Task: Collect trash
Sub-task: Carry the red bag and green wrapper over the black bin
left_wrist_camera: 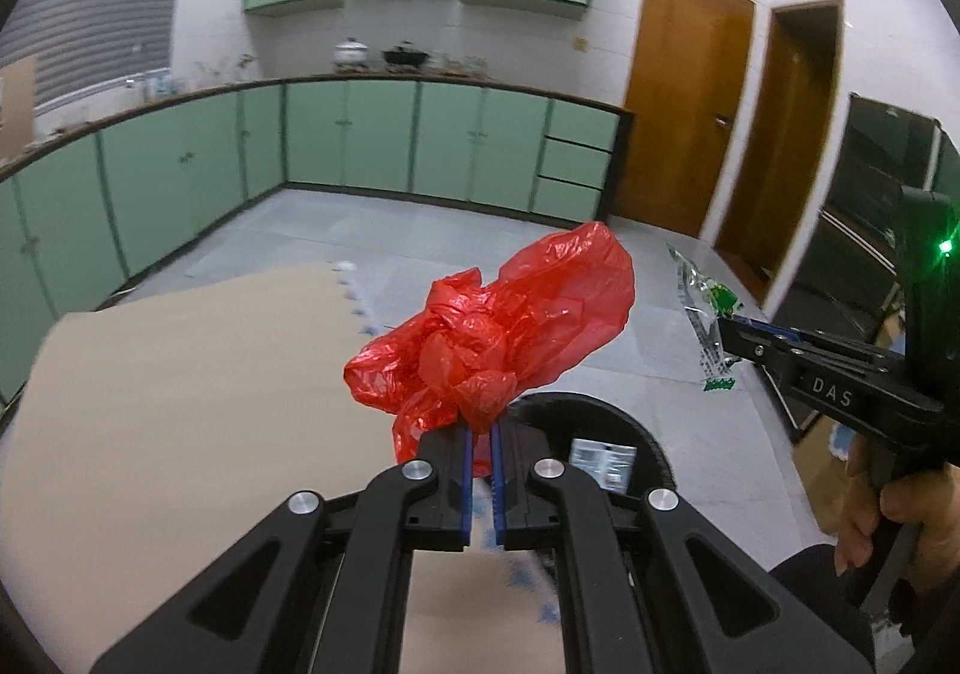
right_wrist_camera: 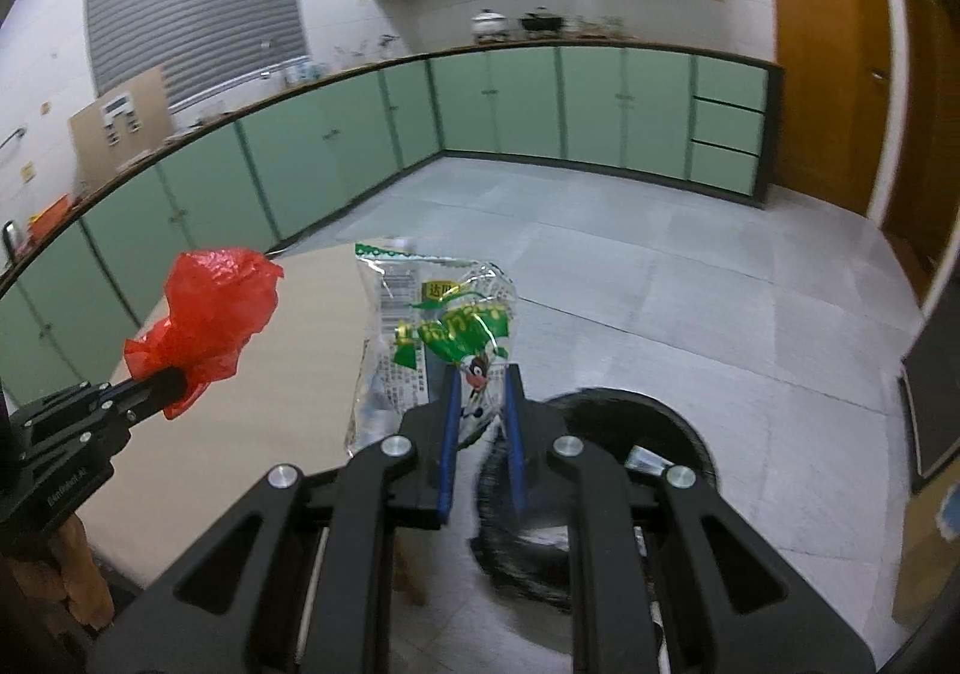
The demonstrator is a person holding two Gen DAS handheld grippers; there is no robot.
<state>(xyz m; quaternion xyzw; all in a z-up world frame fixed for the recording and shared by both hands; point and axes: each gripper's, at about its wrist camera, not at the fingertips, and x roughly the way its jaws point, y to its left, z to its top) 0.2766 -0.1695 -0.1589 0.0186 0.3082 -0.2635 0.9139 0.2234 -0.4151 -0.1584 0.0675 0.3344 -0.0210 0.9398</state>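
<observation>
Trash is held up in the air by both tools. The left gripper (left_wrist_camera: 485, 428) has its two blue-lined jaws squeezed tight on a crumpled red plastic bag (left_wrist_camera: 498, 332). The bag puffs up above the jaws and hangs over the edge of a light brown table (left_wrist_camera: 180, 374). From the right wrist view the same red bag (right_wrist_camera: 207, 314) sits at the left, stuck on the end of the left gripper (right_wrist_camera: 171, 383).

The right gripper (right_wrist_camera: 480, 398) has its jaws pressed on the bottom edge of a shiny clear snack wrapper with green print (right_wrist_camera: 432, 332). The wrapper stands up from the jaws and leans a little to the left, over the table's (right_wrist_camera: 240, 434) far corner. In the left wrist view this wrapper (left_wrist_camera: 708, 314) hangs from the tip of the right gripper (left_wrist_camera: 729, 338), and a hand (left_wrist_camera: 894, 518) grips its black handle.

A round black trash bin (right_wrist_camera: 636, 410) sits on the grey tile floor (right_wrist_camera: 660, 284), just below and in front of both grippers. Some small packets lie inside the bin (left_wrist_camera: 600, 410).

Green kitchen cabinets (right_wrist_camera: 540, 98) run along the far wall, and a brown wooden door (left_wrist_camera: 678, 98) stands at the right
</observation>
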